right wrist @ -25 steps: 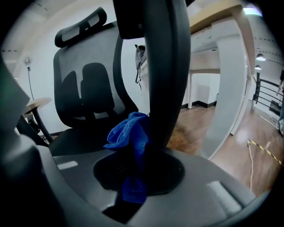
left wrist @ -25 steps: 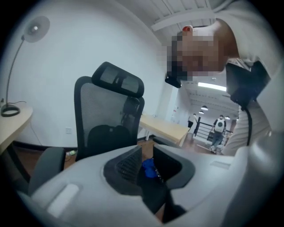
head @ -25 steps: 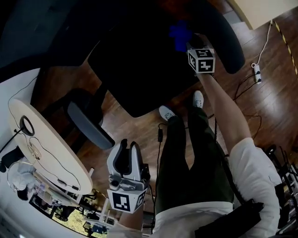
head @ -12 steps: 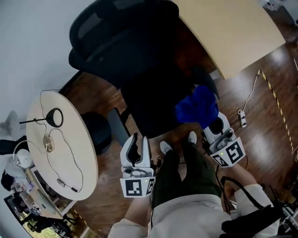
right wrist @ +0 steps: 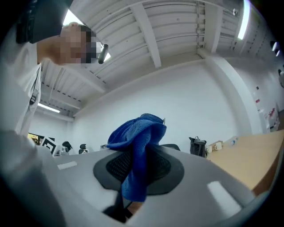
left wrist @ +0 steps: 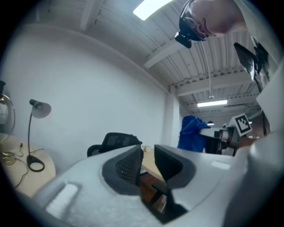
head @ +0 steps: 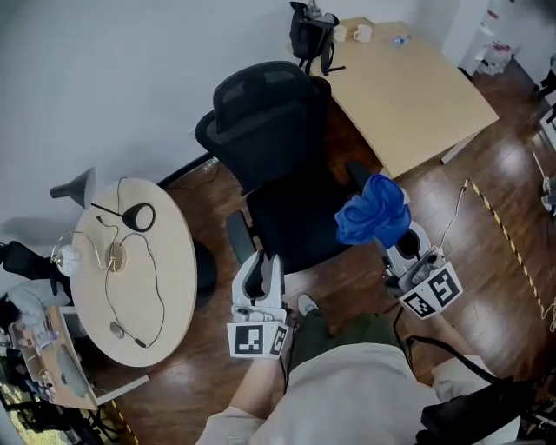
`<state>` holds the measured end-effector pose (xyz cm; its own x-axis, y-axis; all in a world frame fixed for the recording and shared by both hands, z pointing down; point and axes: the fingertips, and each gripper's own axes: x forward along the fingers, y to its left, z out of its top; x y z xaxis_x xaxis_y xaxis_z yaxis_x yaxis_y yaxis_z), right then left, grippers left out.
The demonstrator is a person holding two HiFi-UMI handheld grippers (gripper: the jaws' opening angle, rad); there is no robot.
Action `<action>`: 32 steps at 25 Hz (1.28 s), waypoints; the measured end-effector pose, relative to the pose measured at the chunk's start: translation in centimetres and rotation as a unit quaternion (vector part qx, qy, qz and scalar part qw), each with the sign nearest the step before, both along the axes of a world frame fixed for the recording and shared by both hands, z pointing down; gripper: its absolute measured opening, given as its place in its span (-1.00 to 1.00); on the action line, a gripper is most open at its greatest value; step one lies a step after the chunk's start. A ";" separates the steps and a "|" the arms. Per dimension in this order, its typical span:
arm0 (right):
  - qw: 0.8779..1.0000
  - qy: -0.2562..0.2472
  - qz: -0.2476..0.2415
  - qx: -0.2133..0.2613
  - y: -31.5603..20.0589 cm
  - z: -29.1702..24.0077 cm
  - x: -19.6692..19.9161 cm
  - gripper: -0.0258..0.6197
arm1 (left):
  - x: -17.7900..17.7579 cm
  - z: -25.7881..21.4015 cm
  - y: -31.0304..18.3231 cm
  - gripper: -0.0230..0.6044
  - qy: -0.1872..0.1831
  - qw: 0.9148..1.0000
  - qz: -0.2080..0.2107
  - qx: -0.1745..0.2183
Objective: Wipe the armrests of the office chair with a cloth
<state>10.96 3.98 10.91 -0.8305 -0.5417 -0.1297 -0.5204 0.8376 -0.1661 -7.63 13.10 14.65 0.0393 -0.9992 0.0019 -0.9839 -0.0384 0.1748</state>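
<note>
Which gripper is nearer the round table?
Left. The left gripper, empty, its jaws just opened slightly, is beside the round table; the right gripper, shut on the blue cloth, is past the office chair.

You have no legible text, brand, number or sign in any view; the only print is a black-and-white square marker pattern on the cubes of the left gripper (head: 259, 271) and right gripper (head: 405, 247).

I read even light from a ceiling strip lamp (left wrist: 153, 6); both gripper views bend and darken at edges.
</note>
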 end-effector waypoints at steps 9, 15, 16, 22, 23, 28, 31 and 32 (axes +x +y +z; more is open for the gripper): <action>0.999 -0.017 -0.037 0.019 12.7 -4.5 10.1 -0.70 | 11.2 -8.0 13.1 -0.62 -0.020 0.998 -0.021 0.063; 0.998 -0.024 -0.054 0.016 20.9 -5.8 17.3 -0.70 | 18.3 -9.3 22.1 -0.62 -0.037 0.997 -0.036 0.054; 0.998 -0.028 -0.055 0.017 21.9 -6.1 18.2 -0.70 | 19.1 -9.3 23.1 -0.62 -0.041 0.997 -0.038 0.048; 0.998 -0.039 -0.046 0.006 26.1 -5.3 20.4 -0.70 | 20.7 -9.9 26.1 -0.62 -0.057 0.997 -0.027 0.041; 0.998 -0.037 -0.046 0.005 26.3 -5.4 20.2 -0.70 | 20.7 -10.0 26.0 -0.62 -0.055 0.997 -0.019 0.043; 0.999 -0.026 -0.044 0.011 28.3 -6.3 20.0 -0.70 | 22.2 -10.7 26.4 -0.61 -0.009 0.996 0.048 0.072; 0.999 -0.015 -0.043 0.018 29.1 -6.4 19.3 -0.70 | 21.7 -11.1 27.2 -0.34 -0.018 0.995 0.048 0.085; 0.999 -0.016 -0.043 0.012 29.3 -6.2 18.8 -0.70 | 21.2 -11.0 27.3 -0.34 -0.023 0.995 0.049 0.081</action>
